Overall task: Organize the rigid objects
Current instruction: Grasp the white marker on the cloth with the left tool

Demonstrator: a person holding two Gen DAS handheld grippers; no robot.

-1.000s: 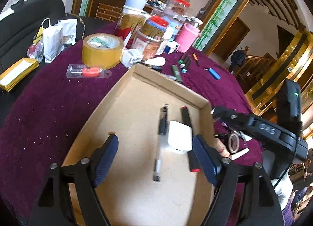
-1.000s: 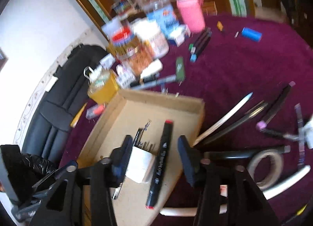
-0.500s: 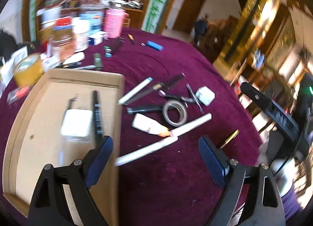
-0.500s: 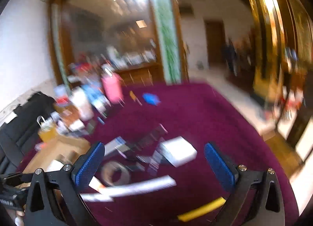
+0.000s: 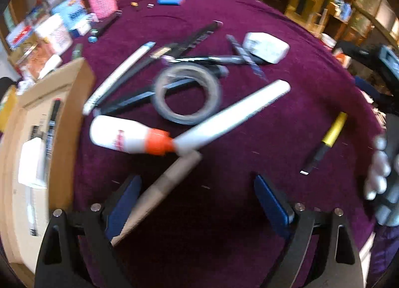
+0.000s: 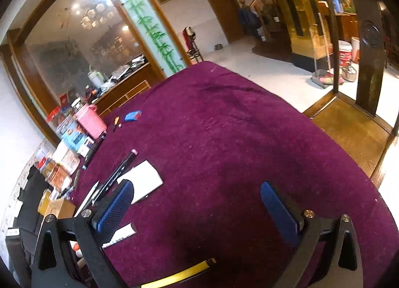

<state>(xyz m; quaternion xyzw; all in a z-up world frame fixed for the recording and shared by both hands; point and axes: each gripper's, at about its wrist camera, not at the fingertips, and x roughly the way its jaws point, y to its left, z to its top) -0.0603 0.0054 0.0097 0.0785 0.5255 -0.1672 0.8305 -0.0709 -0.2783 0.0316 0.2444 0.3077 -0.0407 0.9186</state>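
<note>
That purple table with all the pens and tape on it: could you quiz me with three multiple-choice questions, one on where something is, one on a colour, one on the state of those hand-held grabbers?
1. Where does the black marker with the red tip lie?
A. Inside the cardboard tray
B. Through the tape roll
C. On the floor

2. What colour is the cap of the white glue bottle?
A. Green
B. Orange
C. Black

3. How does the left gripper stand?
A. Shut on the glue bottle
B. Shut on a pen
C. Open, holding nothing

Answers:
1. A, the marker lies on the tray's floor beside a white block, at the left of the left wrist view.
2. B, an orange cap sits at the bottle's narrow end.
3. C, the blue pads stand wide apart above the purple cloth; a tan stick passes near one pad, ungripped.
</note>
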